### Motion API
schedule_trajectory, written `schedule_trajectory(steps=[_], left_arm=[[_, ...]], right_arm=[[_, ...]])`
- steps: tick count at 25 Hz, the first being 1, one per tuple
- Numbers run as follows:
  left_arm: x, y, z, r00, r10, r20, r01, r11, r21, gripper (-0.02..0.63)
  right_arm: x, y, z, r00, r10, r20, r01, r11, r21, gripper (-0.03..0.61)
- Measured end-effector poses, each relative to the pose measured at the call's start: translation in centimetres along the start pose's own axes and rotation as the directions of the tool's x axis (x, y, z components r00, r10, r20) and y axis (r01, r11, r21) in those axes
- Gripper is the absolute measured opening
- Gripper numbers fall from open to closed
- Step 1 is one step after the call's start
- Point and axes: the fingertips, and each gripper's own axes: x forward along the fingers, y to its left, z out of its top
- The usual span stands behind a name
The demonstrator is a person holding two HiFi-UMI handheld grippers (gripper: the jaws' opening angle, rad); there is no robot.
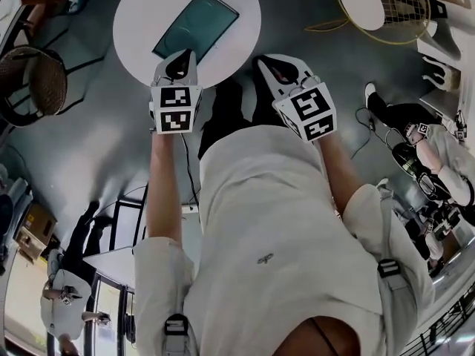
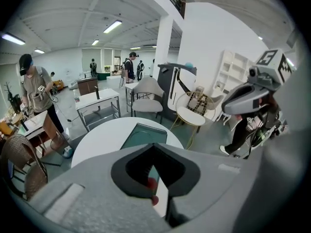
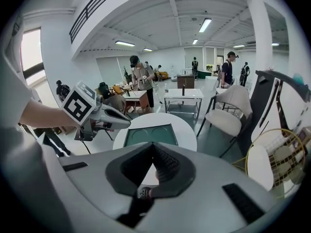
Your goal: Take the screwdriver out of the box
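I stand at the round white table (image 1: 141, 13) with one tool in each hand. The box (image 1: 197, 24) lies flat near the middle of the table. It is dark green, and its long side runs away from me, slanting a bit to my right. I cannot see the screwdriver in any view, so I think it is inside the box, under the lid. My left gripper (image 1: 184, 56) has its two jaws together with nothing between them. It points down at the near side of the table, and its tip looks close to the near end of the box. My right gripper (image 1: 261, 59) has its jaws together too, and it holds nothing. It hangs off the table's edge, on my right. So my left hand is nearer, and I think it should go first, moving ahead and down to the box. I see no name or words on the box. The only marks are black and white squares on the cubes of my tools.
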Motion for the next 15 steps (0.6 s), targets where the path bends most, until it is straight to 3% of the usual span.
schedule_trajectory(steps=[5, 15], left_arm=[[2.7, -0.2, -0.6, 0.999, -0.025, -0.038, 0.027, 0.999, 0.041, 0.009], [7.6, 0.2, -2.9, 0.988, -0.033, -0.152, 0.047, 0.995, 0.087, 0.009]], right_arm=[[1.2, -1.2, -1.2, 0.999, -0.046, 0.007, 0.045, 0.999, 0.013, 0.008], [7.2, 0.0, -6.0, 0.995, 0.042, -0.091, -0.039, 0.999, 0.031, 0.049]])
